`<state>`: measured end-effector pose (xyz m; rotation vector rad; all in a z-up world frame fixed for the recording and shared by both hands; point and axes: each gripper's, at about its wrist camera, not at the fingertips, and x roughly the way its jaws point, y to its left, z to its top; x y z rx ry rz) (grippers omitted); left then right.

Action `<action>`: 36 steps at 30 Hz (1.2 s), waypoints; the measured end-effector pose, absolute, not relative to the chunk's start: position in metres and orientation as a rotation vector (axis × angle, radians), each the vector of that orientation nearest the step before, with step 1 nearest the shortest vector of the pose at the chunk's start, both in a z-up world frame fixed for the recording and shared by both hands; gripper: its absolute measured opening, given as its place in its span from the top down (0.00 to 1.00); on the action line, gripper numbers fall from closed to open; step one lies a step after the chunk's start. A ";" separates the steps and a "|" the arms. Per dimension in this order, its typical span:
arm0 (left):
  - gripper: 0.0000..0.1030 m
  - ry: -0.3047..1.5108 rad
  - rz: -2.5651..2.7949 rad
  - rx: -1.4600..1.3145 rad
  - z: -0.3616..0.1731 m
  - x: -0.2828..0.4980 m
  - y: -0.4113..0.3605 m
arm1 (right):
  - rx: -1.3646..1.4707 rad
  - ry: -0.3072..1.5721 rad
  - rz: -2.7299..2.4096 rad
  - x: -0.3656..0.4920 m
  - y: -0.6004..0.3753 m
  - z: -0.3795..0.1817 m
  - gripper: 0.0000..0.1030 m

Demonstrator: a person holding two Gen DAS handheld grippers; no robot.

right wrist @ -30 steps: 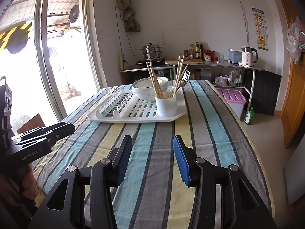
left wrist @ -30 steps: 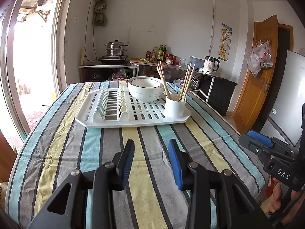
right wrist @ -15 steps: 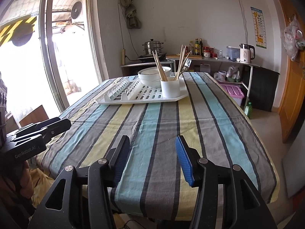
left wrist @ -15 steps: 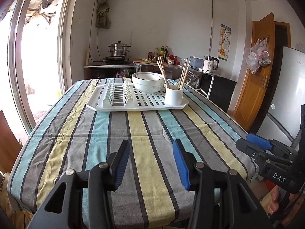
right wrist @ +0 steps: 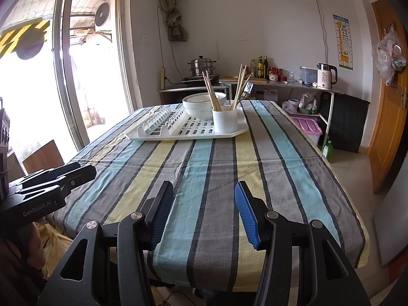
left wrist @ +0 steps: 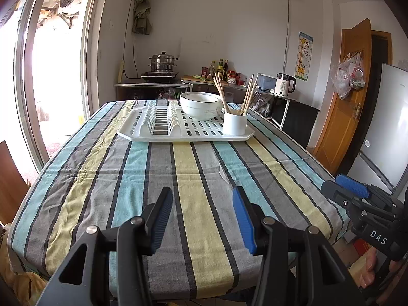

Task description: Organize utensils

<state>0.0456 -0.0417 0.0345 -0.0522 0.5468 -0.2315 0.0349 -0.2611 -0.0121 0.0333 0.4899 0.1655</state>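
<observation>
At the far end of the striped table stands a white dish rack (left wrist: pixel 183 132) (right wrist: pixel 188 134). On it are stacked white bowls (left wrist: pixel 200 104) (right wrist: pixel 201 104) and a white cup (left wrist: pixel 235 125) (right wrist: pixel 225 120) holding wooden chopsticks (left wrist: pixel 220 91) (right wrist: pixel 210 89) and a fork (right wrist: pixel 247 88). My left gripper (left wrist: pixel 201 216) hovers over the table's near edge, open, with nothing between its blue pads. My right gripper (right wrist: pixel 204 213) is beside it, also open and empty, far from the rack. Each gripper shows at the edge of the other's view: the right gripper (left wrist: pixel 349 191) and the left gripper (right wrist: pixel 51 181).
A striped tablecloth (left wrist: pixel 193 168) covers the table. Behind it a counter carries a steamer pot (left wrist: pixel 163 63), bottles and a kettle (left wrist: pixel 284 85). A glass door is at the left; a wooden door (left wrist: pixel 349 97) and a fridge (left wrist: pixel 382 127) are at the right.
Both grippers have drawn back from the rack toward the table's near edge, so the rack looks smaller. Both pairs of jaws stand a little wider than a second ago.
</observation>
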 end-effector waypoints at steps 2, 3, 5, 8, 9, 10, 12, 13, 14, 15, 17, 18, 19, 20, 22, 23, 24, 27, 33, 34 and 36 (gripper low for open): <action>0.50 0.548 -0.232 -0.046 0.034 0.046 -0.043 | 0.032 0.490 0.164 0.035 -0.261 -0.012 0.50; 0.50 0.548 -0.232 -0.044 0.033 0.046 -0.044 | 0.033 0.490 0.164 0.035 -0.262 -0.012 0.50; 0.50 0.547 -0.231 -0.041 0.033 0.046 -0.045 | 0.035 0.491 0.166 0.036 -0.262 -0.012 0.50; 0.50 0.548 -0.238 -0.041 0.033 0.046 -0.046 | 0.034 0.492 0.164 0.036 -0.262 -0.012 0.50; 0.50 0.548 -0.241 -0.040 0.033 0.047 -0.047 | 0.035 0.492 0.164 0.036 -0.262 -0.012 0.50; 0.50 0.547 -0.244 -0.039 0.033 0.047 -0.047 | 0.033 0.492 0.163 0.036 -0.262 -0.012 0.50; 0.50 0.545 -0.246 -0.034 0.033 0.046 -0.048 | 0.034 0.491 0.164 0.037 -0.262 -0.012 0.50; 0.50 0.546 -0.248 -0.034 0.033 0.045 -0.048 | 0.034 0.491 0.163 0.037 -0.262 -0.012 0.50; 0.50 0.546 -0.251 -0.034 0.033 0.045 -0.049 | 0.032 0.490 0.163 0.037 -0.261 -0.011 0.50; 0.50 0.545 -0.251 -0.034 0.033 0.045 -0.049 | 0.031 0.489 0.164 0.037 -0.261 -0.011 0.50; 0.50 0.541 -0.249 -0.029 0.033 0.043 -0.049 | 0.029 0.489 0.163 0.037 -0.260 -0.011 0.50; 0.50 0.539 -0.247 -0.027 0.033 0.043 -0.050 | 0.029 0.489 0.164 0.037 -0.260 -0.011 0.50; 0.50 0.537 -0.246 -0.027 0.033 0.043 -0.050 | 0.030 0.489 0.166 0.037 -0.261 -0.011 0.50; 0.50 0.535 -0.246 -0.027 0.034 0.043 -0.050 | 0.029 0.490 0.166 0.037 -0.261 -0.011 0.50; 0.50 0.533 -0.247 -0.027 0.034 0.043 -0.050 | 0.028 0.488 0.166 0.036 -0.261 -0.011 0.50; 0.50 0.533 -0.246 -0.027 0.034 0.043 -0.050 | 0.028 0.489 0.166 0.037 -0.261 -0.011 0.50; 0.50 0.533 -0.245 -0.028 0.034 0.043 -0.049 | 0.028 0.490 0.166 0.037 -0.261 -0.011 0.50; 0.50 0.534 -0.244 -0.029 0.034 0.043 -0.049 | 0.029 0.494 0.167 0.037 -0.261 -0.011 0.50; 0.50 0.533 -0.246 -0.039 0.035 0.044 -0.048 | 0.028 0.496 0.170 0.038 -0.261 -0.011 0.50; 0.50 0.534 -0.246 -0.044 0.035 0.044 -0.048 | 0.026 0.495 0.169 0.038 -0.261 -0.011 0.50; 0.50 0.532 -0.246 -0.048 0.035 0.044 -0.047 | 0.026 0.496 0.171 0.038 -0.261 -0.011 0.50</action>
